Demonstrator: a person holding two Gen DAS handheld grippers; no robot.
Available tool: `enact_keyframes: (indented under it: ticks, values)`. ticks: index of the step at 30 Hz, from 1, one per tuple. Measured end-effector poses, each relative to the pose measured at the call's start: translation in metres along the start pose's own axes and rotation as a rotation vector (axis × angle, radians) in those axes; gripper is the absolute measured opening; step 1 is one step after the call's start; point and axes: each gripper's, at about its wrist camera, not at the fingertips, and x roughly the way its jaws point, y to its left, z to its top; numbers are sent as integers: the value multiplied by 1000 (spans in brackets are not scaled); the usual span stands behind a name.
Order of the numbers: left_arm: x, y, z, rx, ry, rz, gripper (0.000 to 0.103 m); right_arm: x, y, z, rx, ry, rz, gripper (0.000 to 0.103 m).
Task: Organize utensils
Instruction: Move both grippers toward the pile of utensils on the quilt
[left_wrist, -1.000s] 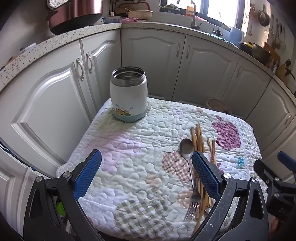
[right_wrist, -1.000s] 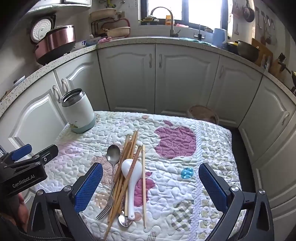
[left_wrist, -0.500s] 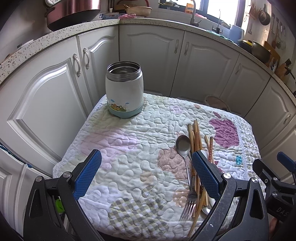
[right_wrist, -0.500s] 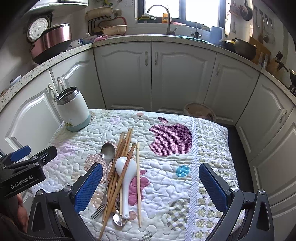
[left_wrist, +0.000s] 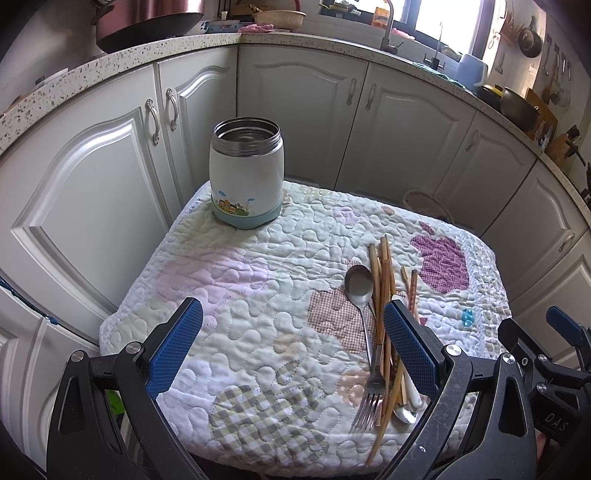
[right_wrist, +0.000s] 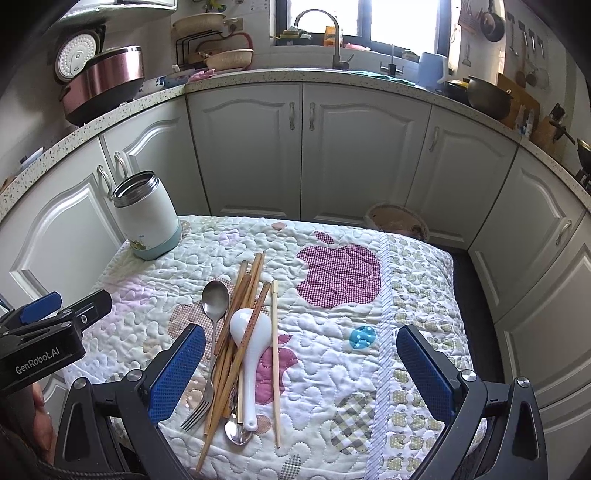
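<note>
Several utensils lie in one loose heap on a quilted cloth (right_wrist: 332, 229), toward its near edge. In the heap are a metal spoon (right_wrist: 215, 299) with its bowl pointing away, a white ceramic spoon (right_wrist: 249, 354) lying over it to the right, a fork (right_wrist: 199, 408) with its tines toward the near edge, a second metal spoon (right_wrist: 236, 432) of which only the bowl shows at the near end, and a bundle of wooden chopsticks (right_wrist: 242, 306) crossing among them. One pale chopstick (right_wrist: 275, 354) lies straight along the right side of the heap, just beside the ceramic spoon.

At the far left corner of the cloth stands an open steel-rimmed jar (left_wrist: 246, 177), upright, white with a pale green base, well apart from the heap.

The right gripper (right_wrist: 301, 367) hangs above the near edge of the cloth with its blue-padded fingers (right_wrist: 177, 373) spread wide and nothing between them; the heap lies in front of its left finger. The left gripper (left_wrist: 293, 347) hovers over the left half of the cloth, likewise spread wide and empty, with its right finger in front of the utensils.

Around the cloth run white cabinet doors (right_wrist: 255, 147) under a speckled countertop (right_wrist: 258, 75). A rice cooker (right_wrist: 99, 77) sits on the counter at the left, a tap (right_wrist: 332, 37) under the window at the back.
</note>
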Motion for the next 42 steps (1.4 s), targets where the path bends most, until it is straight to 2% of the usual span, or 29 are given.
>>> enact_keyframes:
  ticks: [13, 29, 34, 35, 40, 42]
  values:
    - [8, 5, -1, -31, 31, -15, 99, 4, 1, -1, -12, 21, 2, 103]
    - [31, 21, 1, -104, 73, -38, 99, 31, -22, 8, -2, 68, 27, 103]
    - [42, 18, 3, -95, 99, -38, 99, 40, -29, 6, -20, 90, 85, 103]
    - [45, 16, 4, -89, 103, -39, 99, 42, -30, 6, -22, 92, 99, 102]
    - [56, 5, 6, -49, 127, -45, 99, 57, -31, 2, -28, 124, 172, 83]
    - [58, 2, 6, -32, 130, -39, 99, 61, -26, 0, -50, 139, 170, 78]
